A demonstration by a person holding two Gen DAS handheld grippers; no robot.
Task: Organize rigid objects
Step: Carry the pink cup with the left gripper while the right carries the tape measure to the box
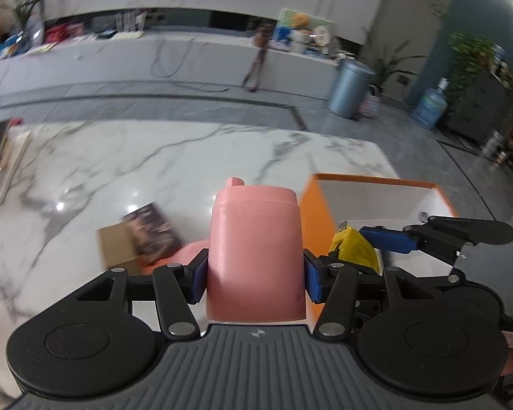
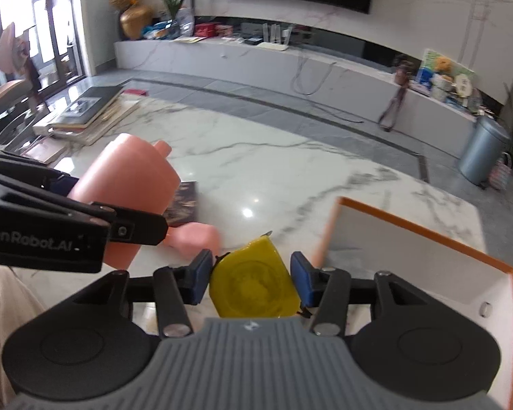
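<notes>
My left gripper (image 1: 255, 278) is shut on a pink bottle (image 1: 255, 256) with a small spout, held above the marble table; the bottle also shows in the right wrist view (image 2: 130, 181). My right gripper (image 2: 251, 282) is shut on a yellow tape measure (image 2: 253, 283), which also shows in the left wrist view (image 1: 354, 249). An orange box with a white inside (image 2: 427, 266) stands on the table just right of the tape measure, and shows in the left wrist view (image 1: 376, 201). Another pink object (image 2: 196, 237) lies on the table below the bottle.
A dark booklet (image 1: 152, 230) lies on a brown card (image 1: 114, 246) on the marble table (image 1: 154, 157). A stack of books (image 2: 85, 116) sits at the table's far left. A grey bin (image 2: 484, 150) stands on the floor beyond.
</notes>
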